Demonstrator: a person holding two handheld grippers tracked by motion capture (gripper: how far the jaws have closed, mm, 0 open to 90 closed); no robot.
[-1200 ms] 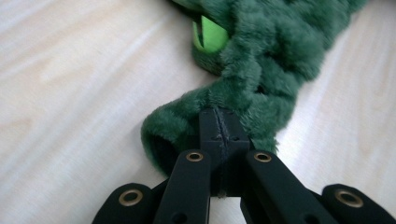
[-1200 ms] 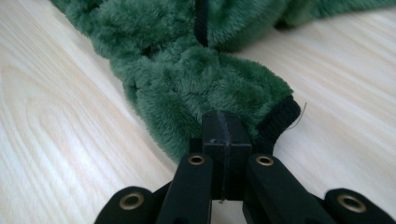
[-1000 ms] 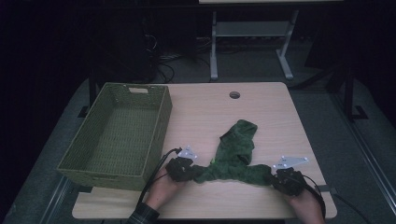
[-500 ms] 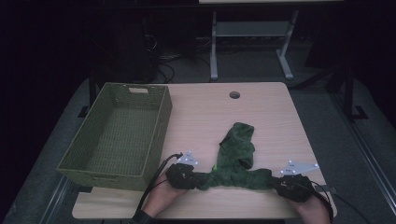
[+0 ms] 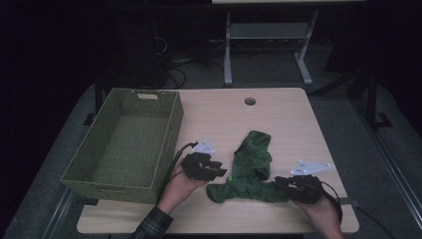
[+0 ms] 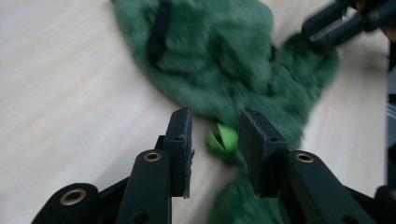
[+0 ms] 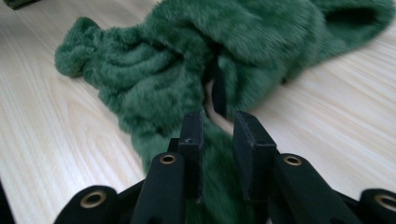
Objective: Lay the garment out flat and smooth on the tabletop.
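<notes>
A fuzzy dark green cloth [image 5: 254, 164] lies crumpled on the wooden table [image 5: 219, 112], near the front edge. In the left gripper view, my left gripper [image 6: 215, 135] is open just short of the cloth [image 6: 210, 56], with a small bright green tag [image 6: 224, 139] showing in the gap. In the high view that gripper [image 5: 221, 174] sits at the cloth's left side. My right gripper [image 5: 276, 183] is at the cloth's right end. In the right gripper view its jaws [image 7: 218, 133] stand narrowly apart with the cloth [image 7: 163, 70] bunched between them.
An empty green woven basket [image 5: 171, 124] stands on the left part of the table, close to my left hand. A round cable hole [image 5: 250, 101] is at the table's far side. Bare tabletop lies beyond the cloth.
Both grippers dragged the cloth's near edge toward the front of the table. The left gripper has since let go and drawn back up and to the left.
</notes>
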